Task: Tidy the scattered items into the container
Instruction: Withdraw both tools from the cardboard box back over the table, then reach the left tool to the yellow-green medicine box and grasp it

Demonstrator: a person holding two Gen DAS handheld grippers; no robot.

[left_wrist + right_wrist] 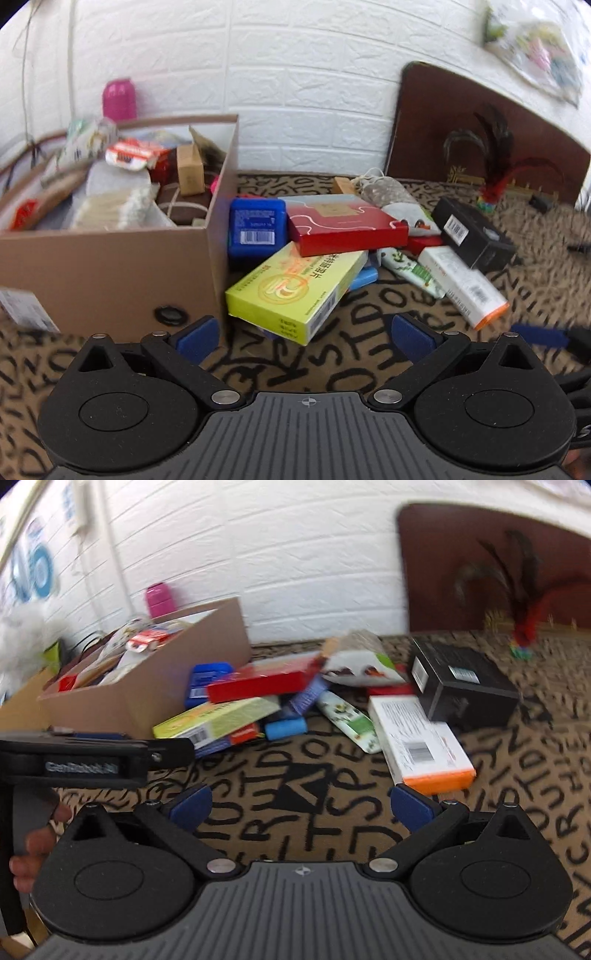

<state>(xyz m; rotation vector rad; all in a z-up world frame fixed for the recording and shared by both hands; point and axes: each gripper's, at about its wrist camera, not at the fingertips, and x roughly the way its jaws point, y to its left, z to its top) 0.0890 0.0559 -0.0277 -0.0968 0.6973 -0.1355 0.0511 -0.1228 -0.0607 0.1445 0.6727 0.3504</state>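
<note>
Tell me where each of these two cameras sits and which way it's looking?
Left wrist: rides the left tongs, low, facing the cardboard box and yellow-green box; its open blue pads show.
Right wrist: rides the right tongs, facing the white-and-orange box; the left hand shows.
Shared: box, pile, red box.

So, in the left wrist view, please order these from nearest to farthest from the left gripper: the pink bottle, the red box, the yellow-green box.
From the left gripper, jaws open:
1. Yellow-green box, just ahead, at the front of the pile.
2. Red box, behind it, resting on its far end.
3. Pink bottle, far left, behind the cardboard container by the wall.
</note>
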